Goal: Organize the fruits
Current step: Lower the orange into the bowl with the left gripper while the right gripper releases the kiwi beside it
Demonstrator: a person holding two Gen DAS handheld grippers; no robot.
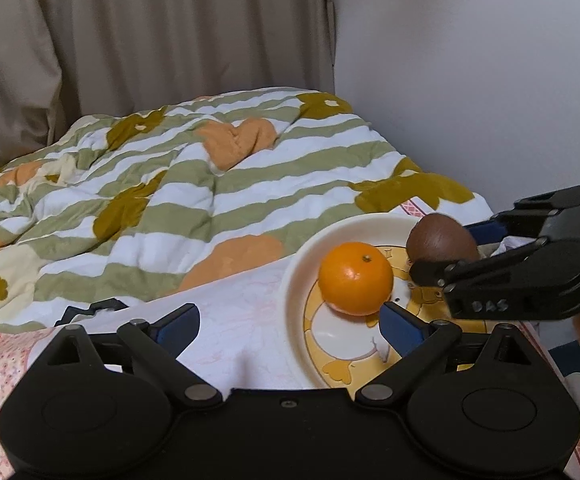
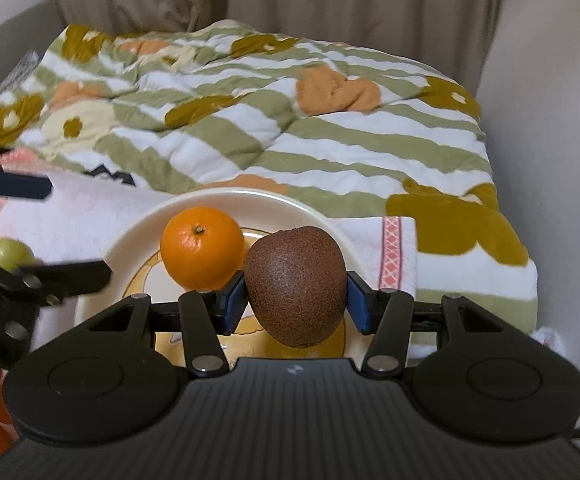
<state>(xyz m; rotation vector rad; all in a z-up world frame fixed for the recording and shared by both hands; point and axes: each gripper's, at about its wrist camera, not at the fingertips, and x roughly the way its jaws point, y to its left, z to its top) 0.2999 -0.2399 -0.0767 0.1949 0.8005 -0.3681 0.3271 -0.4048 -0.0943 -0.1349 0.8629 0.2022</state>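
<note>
Nearest the right wrist camera, the right gripper [image 2: 296, 300] clenched a brown kiwi [image 2: 296, 280] over the plate [image 2: 137, 232], beside the orange [image 2: 202, 246]. Left gripper [image 1: 290, 322] stood released, nothing between its fingers, orange just past its right fingertip. Beyond the plate's far rim lay open towel [image 1: 229, 312], then the quilt [image 1: 169, 184].

Soft, even indoor light; my views bend at the dark corners, and left of the plate [image 2: 137, 236] things blur.
</note>
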